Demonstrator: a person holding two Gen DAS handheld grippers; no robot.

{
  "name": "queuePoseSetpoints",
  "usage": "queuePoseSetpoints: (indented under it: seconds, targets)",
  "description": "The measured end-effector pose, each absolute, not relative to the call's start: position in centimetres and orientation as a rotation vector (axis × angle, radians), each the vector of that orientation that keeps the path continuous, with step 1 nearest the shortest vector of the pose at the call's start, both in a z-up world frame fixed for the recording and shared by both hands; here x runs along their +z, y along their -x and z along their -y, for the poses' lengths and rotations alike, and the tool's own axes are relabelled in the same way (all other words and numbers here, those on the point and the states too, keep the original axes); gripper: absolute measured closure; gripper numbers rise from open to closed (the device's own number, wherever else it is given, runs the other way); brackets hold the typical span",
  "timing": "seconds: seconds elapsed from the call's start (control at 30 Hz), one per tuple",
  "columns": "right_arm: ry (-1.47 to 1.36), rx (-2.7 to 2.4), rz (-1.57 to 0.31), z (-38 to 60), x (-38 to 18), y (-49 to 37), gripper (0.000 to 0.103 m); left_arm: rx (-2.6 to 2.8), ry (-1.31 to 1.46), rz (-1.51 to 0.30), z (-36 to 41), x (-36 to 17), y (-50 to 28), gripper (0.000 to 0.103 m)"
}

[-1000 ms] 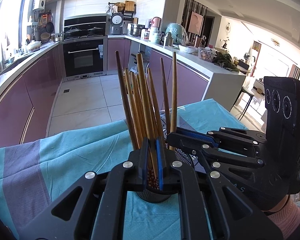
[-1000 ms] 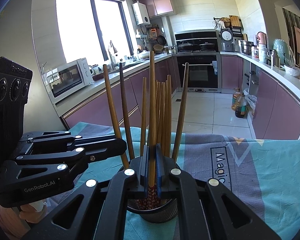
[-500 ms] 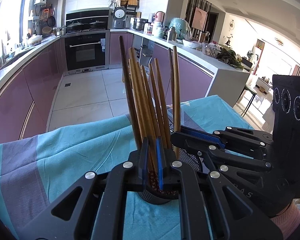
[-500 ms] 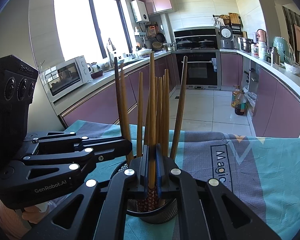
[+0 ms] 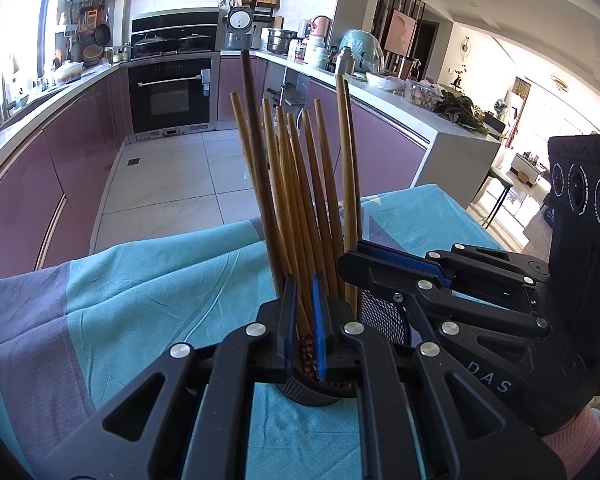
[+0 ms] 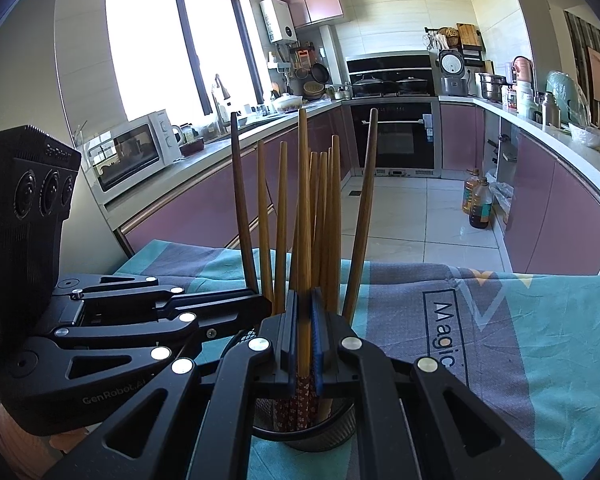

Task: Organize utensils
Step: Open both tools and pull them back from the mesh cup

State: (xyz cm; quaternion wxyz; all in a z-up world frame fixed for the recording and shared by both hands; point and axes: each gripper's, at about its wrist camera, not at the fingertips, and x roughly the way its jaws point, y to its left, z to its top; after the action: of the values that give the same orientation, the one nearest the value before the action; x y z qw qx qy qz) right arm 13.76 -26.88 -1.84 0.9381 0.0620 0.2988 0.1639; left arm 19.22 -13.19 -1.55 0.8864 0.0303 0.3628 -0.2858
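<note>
At lower centre of each wrist view, the left gripper (image 5: 302,320) and right gripper (image 6: 304,336) each pinched one chopstick (image 6: 303,216) upright, apparently to seat it in the mesh holder (image 6: 320,432) on the cloth (image 6: 500,320).

Chopsticks' (image 6: 304,216) lower ends hidden by fingers (image 6: 290,340), holder (image 6: 320,436) base cut off

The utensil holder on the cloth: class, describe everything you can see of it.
The utensil holder is a dark, round cup with mesh walls, standing upright on the teal and grey tablecloth. It is packed with wooden chopsticks, patterned ends down, fanning upward. Both claws are at its mouth: the left claw and the right claw are each shut on a chopstick above its rim.
</note>
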Motion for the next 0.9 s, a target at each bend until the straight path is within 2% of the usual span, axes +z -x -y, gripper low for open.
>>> queuePoseSetpoints:
  seconds: [0.43,0.5,0.57,0.63,0.7,0.77,0.83,0.9]
  targets:
    - [-0.131,0.328,-0.605,26.8,-2.1,-13.7,0.095,-0.596,-0.059,-0.742,12.5,-2.4,-18.6,0.092]
    - [-0.127,0.329,-0.599,26.7,-2.0,-13.4,0.094,-0.585,-0.057,-0.729,12.2,-2.5,-18.1,0.085]
    - [-0.124,0.331,-0.591,26.6,-1.9,-13.0,0.091,-0.569,-0.051,-0.713,11.7,-2.4,-17.5,0.073]
    - [-0.11,0.328,-0.576,26.5,-1.7,-12.3,0.086,-0.545,-0.054,-0.683,11.0,-2.2,-16.8,0.07]
    - [-0.096,0.319,-0.556,26.4,-1.5,-11.7,0.071,-0.514,-0.05,-0.648,10.0,-1.9,-15.9,0.059]
    - [-0.089,0.314,-0.542,26.4,-1.4,-11.0,0.067,-0.476,-0.035,-0.609,8.7,-1.6,-15.0,0.047]
    - [-0.088,0.302,-0.521,26.6,-1.2,-10.3,0.053,-0.435,-0.015,-0.573,7.1,-1.3,-14.0,0.036]
    - [-0.08,0.285,-0.499,26.7,-1.1,-9.5,0.042,-0.4,0.003,-0.548,5.7,-1.1,-13.2,0.015]
